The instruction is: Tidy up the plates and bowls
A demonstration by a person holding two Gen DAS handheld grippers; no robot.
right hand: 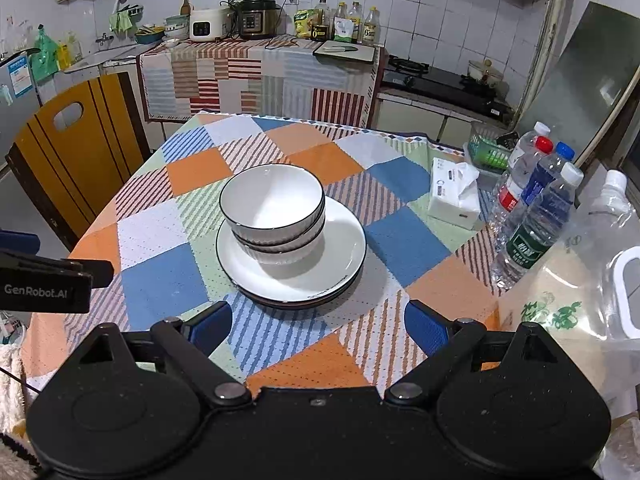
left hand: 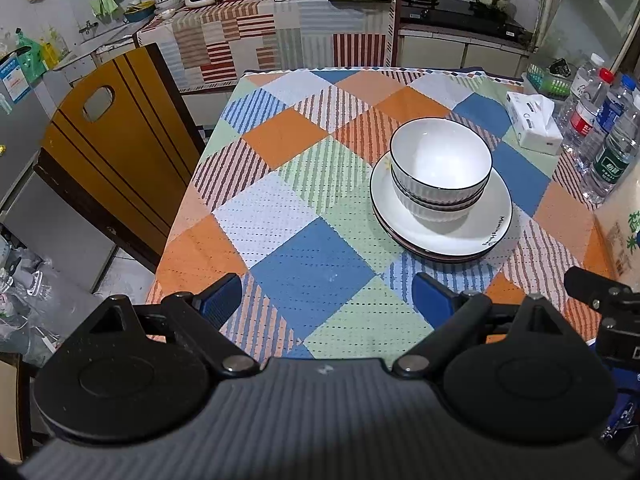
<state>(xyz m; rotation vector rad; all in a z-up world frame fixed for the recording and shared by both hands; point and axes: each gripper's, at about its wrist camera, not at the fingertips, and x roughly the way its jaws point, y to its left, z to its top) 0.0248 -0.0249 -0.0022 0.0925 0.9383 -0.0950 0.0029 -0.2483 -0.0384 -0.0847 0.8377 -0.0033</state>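
While both grippers hung above the near edge of the table (left hand: 280, 184), neither held anything. Left gripper (left hand: 326, 300): blue fingers spread wide, over bare cloth, left of the stack. Right gripper (right hand: 318, 326): fingers spread wide, just short of the stack's near rim. Bowls (right hand: 272, 204): two, white with dark rims, nested upright. Plates (right hand: 336, 256): white, dark-rimmed, stacked flat under the bowls, right of centre on the checked cloth; how many plates could not be told. Tissue pack (right hand: 454, 194): far right of the stack, apart from it. Bottles (right hand: 532, 208): a cluster at the right edge. Chair (left hand: 116, 152): at the table's left side.
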